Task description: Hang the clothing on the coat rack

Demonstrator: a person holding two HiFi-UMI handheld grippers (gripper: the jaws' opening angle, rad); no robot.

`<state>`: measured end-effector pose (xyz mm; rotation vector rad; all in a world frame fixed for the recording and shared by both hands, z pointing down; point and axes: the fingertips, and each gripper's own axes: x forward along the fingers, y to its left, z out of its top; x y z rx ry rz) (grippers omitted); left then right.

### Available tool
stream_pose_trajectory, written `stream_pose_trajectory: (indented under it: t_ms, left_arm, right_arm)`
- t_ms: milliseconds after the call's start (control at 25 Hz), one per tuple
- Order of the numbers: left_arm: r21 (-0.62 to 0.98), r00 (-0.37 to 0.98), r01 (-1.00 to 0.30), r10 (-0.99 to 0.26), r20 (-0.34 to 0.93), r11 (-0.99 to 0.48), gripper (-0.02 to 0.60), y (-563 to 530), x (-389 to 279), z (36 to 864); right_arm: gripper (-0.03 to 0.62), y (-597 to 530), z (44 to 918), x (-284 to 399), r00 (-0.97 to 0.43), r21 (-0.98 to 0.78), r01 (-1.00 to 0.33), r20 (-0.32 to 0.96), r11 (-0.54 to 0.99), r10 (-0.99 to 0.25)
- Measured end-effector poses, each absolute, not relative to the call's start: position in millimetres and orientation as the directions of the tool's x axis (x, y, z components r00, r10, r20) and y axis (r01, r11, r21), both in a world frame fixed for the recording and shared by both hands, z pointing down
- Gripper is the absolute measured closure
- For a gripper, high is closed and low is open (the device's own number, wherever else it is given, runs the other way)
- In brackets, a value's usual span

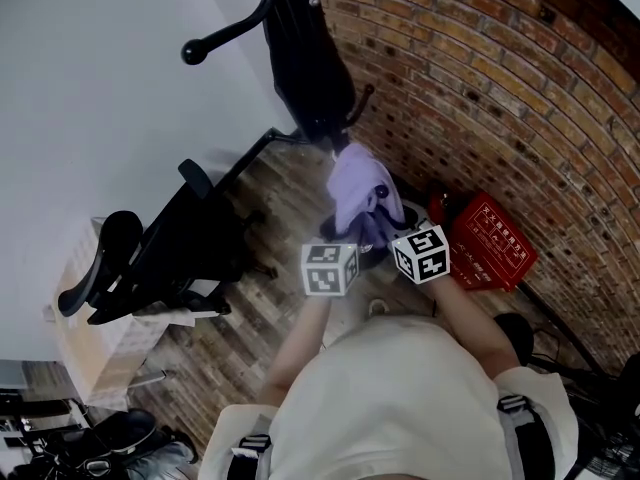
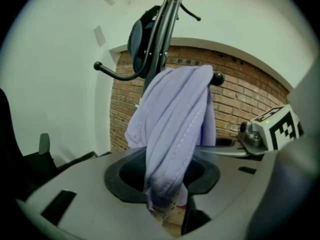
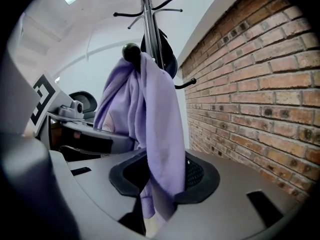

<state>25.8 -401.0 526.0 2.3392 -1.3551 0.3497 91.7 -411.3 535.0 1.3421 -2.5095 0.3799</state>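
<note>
**Item:** purple garment [image 1: 356,190] — soft knit, sweatshirt-like, light by the look of it. Draped over a ball-tipped peg [image 2: 218,78] low on the coat rack [image 2: 165,29], on the side toward the brick wall [image 1: 480,98]. Hanging in limp folds, below a dark item [image 1: 305,63] higher on the same rack.

**Left gripper** [image 2: 169,206]: jaws parted, lower end of one fold hanging loose between them, pads not pressing.

**Right gripper** [image 3: 150,209]: likewise parted, another fold hanging through the gap, unpinched.

**Handling, as judged:** no stiffness, no fragility. Likely to sag, bunch and slide off a smooth peg if the weight sits unevenly. Best taken by a thick gathered fold or along a stitched seam — not by a single thin layer. Apparently balanced on the peg at present, hang seemingly done.
</note>
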Motion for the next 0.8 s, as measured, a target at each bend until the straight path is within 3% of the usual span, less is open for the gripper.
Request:
stream_pose_trajectory:
  t_ms: [240, 800]
  left_arm:
    - [0.263, 0.514, -0.857, -0.774, 0.37, -0.444, 0.347, -386.5, 13.1, 510.1]
    - [0.265, 0.552, -0.833, -0.765, 0.331, -0.486, 0.345, -310.8, -12.9, 489.5]
  right_arm:
    - [0.439, -400.2, 526.1, 101.3, -0.475, -0.1, -0.875, 0.357, 0.473, -0.804]
    - [0.434, -330.2, 495.7, 104.6, -0.39, -0.113, -0.921, 0.28, 0.373, -0.877]
